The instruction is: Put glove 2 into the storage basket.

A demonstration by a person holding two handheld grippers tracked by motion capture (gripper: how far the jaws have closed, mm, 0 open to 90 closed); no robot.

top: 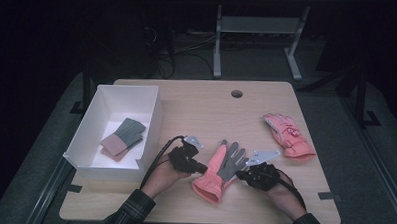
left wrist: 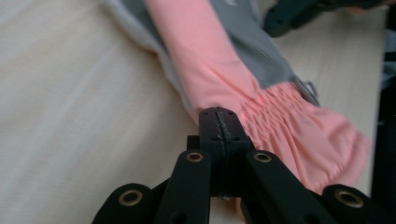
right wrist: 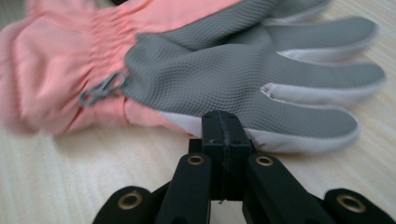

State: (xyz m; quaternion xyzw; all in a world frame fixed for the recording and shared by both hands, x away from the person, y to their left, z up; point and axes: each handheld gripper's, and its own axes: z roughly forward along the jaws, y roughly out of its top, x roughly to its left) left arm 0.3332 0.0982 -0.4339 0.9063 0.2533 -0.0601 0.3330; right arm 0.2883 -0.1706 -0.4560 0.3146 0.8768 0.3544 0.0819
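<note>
Jaws of both the left gripper point(top: 200, 167) and right gripper point(top: 241, 174) are sitting clenched, empty, flanking the pink glove point(top: 219, 169), seemingly nudging it on the counter point(top: 196, 107).

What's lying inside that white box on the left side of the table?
The white box holds a pair of gloves, grey fingers and pinkish cuffs, stacked on its floor. The near wall hides the floor strip right behind it, and whatever lies under the gloves is covered.

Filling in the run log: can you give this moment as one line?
left gripper: shut, at pink glove cuff side | right gripper: shut, at its finger side | second pink glove: lying apart | white bin: holds grey-pink glove
</note>
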